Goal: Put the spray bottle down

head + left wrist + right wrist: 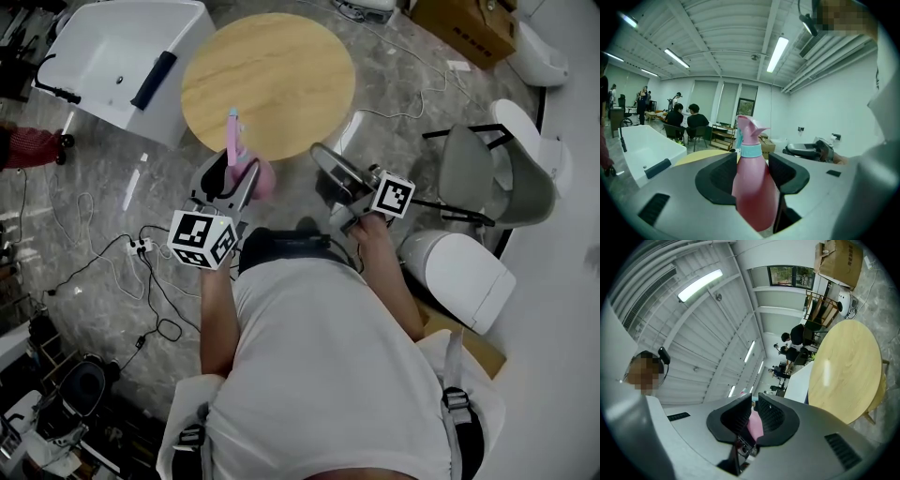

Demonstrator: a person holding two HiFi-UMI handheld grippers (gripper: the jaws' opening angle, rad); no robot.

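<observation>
A pink spray bottle (pixel 263 178) with a pale blue collar stands upright between the fingers of my left gripper (pixel 242 178), which is shut on its body. It is held in the air just off the near edge of the round wooden table (pixel 281 75). In the left gripper view the spray bottle (pixel 752 187) fills the gap of the left gripper (pixel 752 165), its nozzle pointing right. My right gripper (pixel 320 153) hovers to the bottle's right, apart from it. The right gripper (pixel 754 409) has its jaws drawn together on nothing, and a sliver of pink shows beyond them.
A white bathtub (pixel 122 56) stands at the back left. White toilets (pixel 459 267) and a grey seat (pixel 520 159) stand to the right, and a cardboard box (pixel 464 23) lies at the back. Cables and a power strip (pixel 141 247) lie on the floor at left. People sit far off (pixel 686 119).
</observation>
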